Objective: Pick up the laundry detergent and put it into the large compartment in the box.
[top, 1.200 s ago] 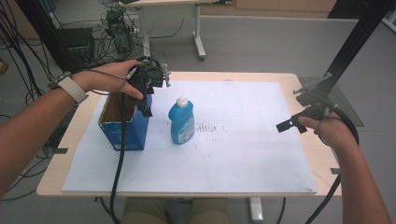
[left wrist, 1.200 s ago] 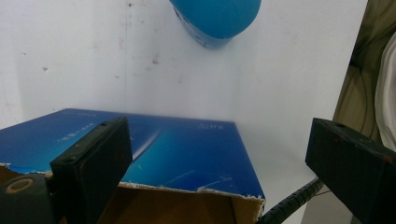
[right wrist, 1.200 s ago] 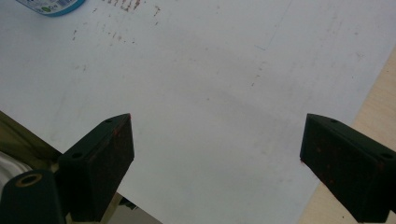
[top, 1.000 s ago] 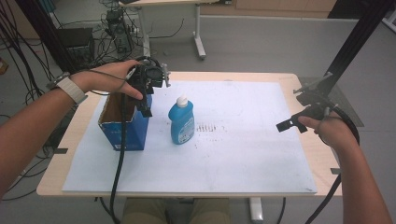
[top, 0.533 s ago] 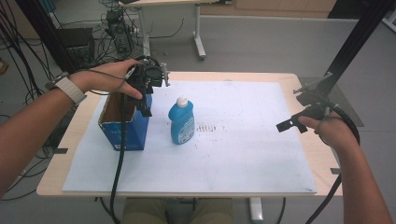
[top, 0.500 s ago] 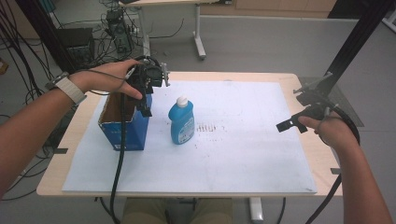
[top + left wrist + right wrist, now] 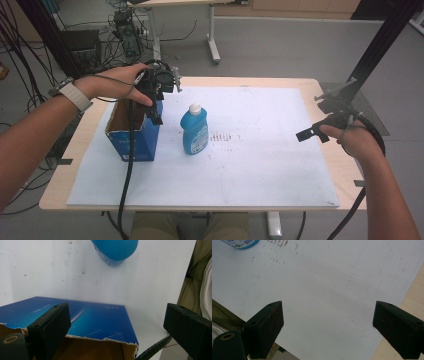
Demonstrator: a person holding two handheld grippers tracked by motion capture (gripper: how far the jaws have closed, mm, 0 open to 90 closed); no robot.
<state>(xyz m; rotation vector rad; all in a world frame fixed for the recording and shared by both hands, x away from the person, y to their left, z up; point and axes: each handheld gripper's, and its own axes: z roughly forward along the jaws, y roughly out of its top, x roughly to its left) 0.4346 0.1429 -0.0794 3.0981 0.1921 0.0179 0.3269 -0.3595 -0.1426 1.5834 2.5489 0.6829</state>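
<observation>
Grippers are in both of the person's hands at a table (image 7: pixel 300 83) with a big white sheet (image 7: pixel 250 170) on it. The left gripper (image 7: pixel 156 112) is at the near right corner of a blue box (image 7: pixel 131 131). Its jaws point down and are spread wide. In the left gripper view, one jaw sits over the open top of the box and the other jaw hangs outside it, over the white sheet. The blue side wall of the box lies between the two jaws. I cannot tell if a jaw touches the torn brown edge of the box. The box stands upright on the left part of the sheet, and its top is open.

Just beside the box, on its right, stands a blue bottle (image 7: pixel 194 129) with a white cap (image 7: pixel 195 108). It is upright and nothing touches it.

The right gripper (image 7: pixel 311 133) is far off at the right side of the table, well apart from the bottle and the box. Its jaws are spread wide too and hold nothing. They hang over bare white sheet with some small brown marks (image 7: pixel 223 137).
</observation>
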